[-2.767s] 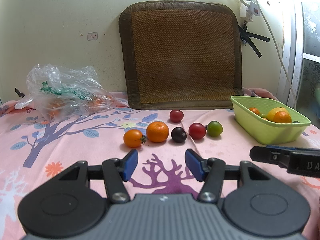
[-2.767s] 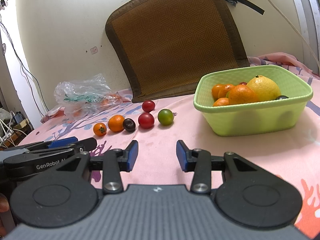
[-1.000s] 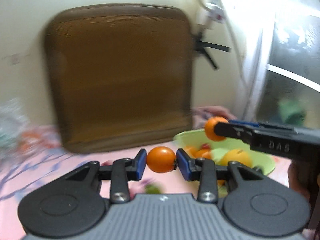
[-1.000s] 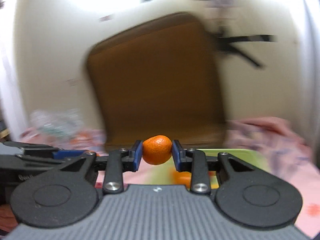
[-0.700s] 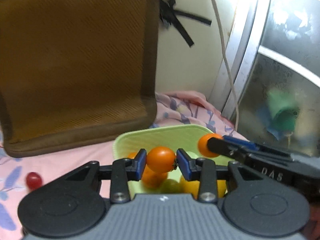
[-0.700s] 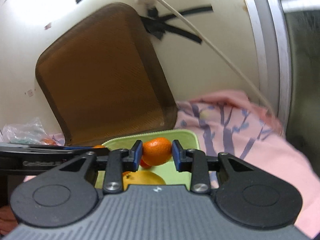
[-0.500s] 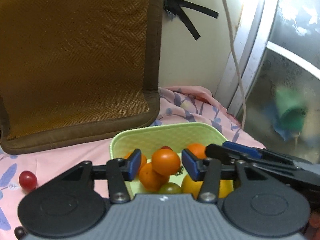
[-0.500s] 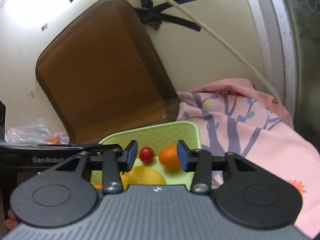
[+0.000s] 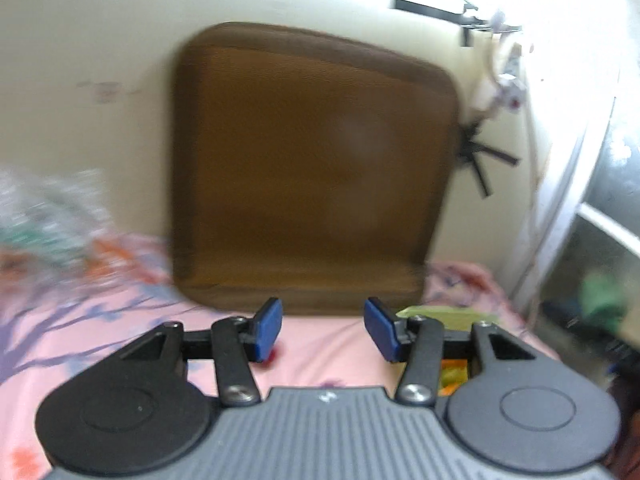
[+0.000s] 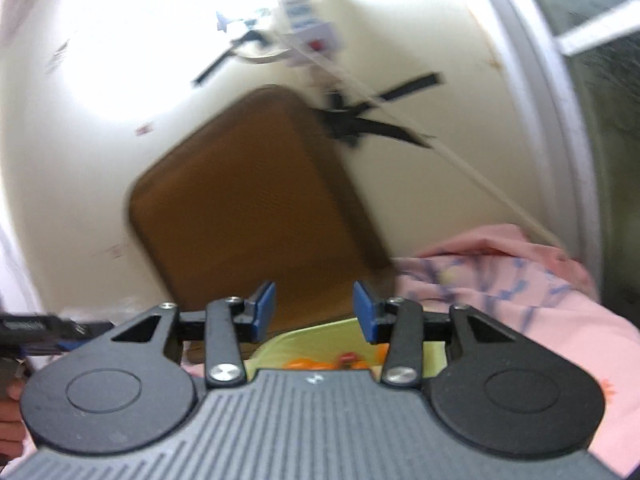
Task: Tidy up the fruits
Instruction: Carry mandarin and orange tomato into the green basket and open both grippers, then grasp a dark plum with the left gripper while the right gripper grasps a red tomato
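Both tongs gape empty — left gripper (image 9: 322,330), right gripper (image 10: 314,312). The green basket (image 10: 292,338) of orange fruit (image 10: 308,363) sits just under the right one, at 6 o'clock — blurred.

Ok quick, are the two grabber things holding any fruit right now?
Left gripper: open, holding nothing.
Right gripper: open, holding nothing.
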Demonstrator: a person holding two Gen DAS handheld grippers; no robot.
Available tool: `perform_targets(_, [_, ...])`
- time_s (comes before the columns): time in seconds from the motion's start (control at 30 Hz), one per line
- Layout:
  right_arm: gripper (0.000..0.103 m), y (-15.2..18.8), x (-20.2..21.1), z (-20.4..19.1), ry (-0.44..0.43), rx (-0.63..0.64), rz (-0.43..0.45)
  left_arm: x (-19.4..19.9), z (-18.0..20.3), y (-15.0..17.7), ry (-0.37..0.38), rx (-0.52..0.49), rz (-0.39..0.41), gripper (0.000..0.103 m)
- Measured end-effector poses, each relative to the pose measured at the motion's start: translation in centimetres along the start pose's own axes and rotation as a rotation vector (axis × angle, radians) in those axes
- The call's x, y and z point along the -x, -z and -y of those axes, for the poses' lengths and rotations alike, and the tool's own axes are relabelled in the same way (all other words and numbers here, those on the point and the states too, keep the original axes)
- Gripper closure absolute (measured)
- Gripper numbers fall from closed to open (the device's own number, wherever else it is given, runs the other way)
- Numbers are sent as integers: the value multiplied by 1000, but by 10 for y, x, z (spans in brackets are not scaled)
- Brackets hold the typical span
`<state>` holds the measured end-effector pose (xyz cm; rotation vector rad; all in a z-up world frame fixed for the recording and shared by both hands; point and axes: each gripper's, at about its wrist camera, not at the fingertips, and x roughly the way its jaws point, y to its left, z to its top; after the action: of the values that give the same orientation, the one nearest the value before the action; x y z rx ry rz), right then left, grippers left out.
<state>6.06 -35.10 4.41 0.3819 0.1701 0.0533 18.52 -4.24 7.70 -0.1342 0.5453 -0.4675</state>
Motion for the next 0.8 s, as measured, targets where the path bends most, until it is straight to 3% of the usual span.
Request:
perform_targets(0.2, [59,24,-16,-72,-146,194,-139,-6,-22,37,-36,-67,-102,56])
perform_targets(0.37, [70,54,-58,-120,-190,443,-315,-21,-10,62,-43,-253,-142,56])
perform_targets(0.57, [69,51,-115,-128,-209,358,-488,-49,-15,66,-35,-256,-184,57])
perform_targets(0.6, [69,53,-120,-130,-207,358,-507,-52,-17,66,-29,-244,-191,60])
perform_targets(0.63, [68,57,-125,-132,-200,361,-527,-53,-19,65,-11,-226,-197,76])
perform_targets(0.8, [69,72,-137,-144,-194,441,-600,-39,-22,72,0,-245,-187,78])
